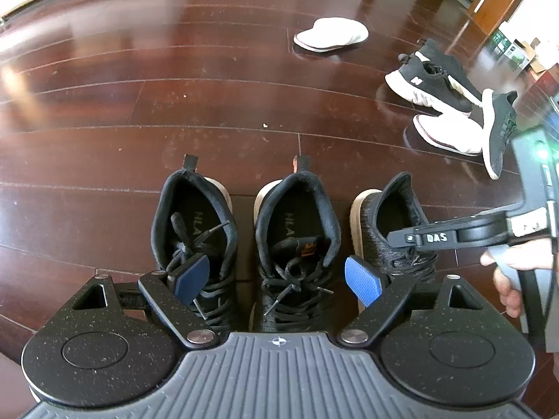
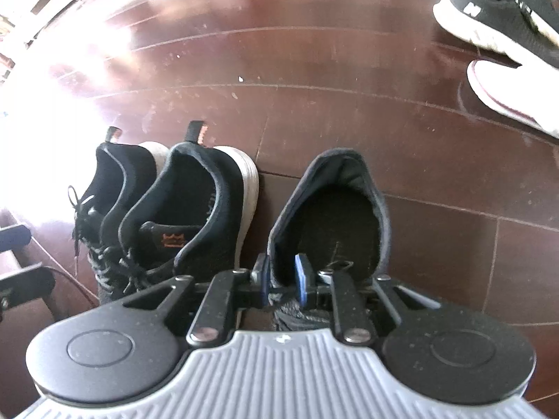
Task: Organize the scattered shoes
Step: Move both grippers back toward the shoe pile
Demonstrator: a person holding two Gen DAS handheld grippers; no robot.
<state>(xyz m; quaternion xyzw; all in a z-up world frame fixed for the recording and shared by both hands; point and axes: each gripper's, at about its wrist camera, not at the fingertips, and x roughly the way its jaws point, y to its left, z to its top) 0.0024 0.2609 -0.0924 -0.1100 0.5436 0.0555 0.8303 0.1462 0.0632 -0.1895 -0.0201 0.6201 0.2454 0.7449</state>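
Note:
Two black lace-up shoes (image 1: 195, 230) (image 1: 297, 234) stand side by side, heels pointing away from me. My left gripper (image 1: 277, 279) hovers open over the laces of the middle one, touching nothing. A dark grey knit shoe (image 1: 391, 227) stands to their right. In the right wrist view my right gripper (image 2: 283, 276) is shut on the left collar wall of this grey shoe (image 2: 332, 209), one blue pad inside and one outside. The black pair (image 2: 195, 209) sits just left of it. From the left wrist view the right gripper (image 1: 401, 237) reaches in from the right.
On the dark wooden floor (image 1: 139, 104) further off lie a white shoe (image 1: 332, 35), a black sneaker with a white sole (image 1: 429, 80), another white shoe (image 1: 450, 132) and a black shoe on its side (image 1: 499, 129). A hand (image 1: 506, 279) holds the right gripper's handle.

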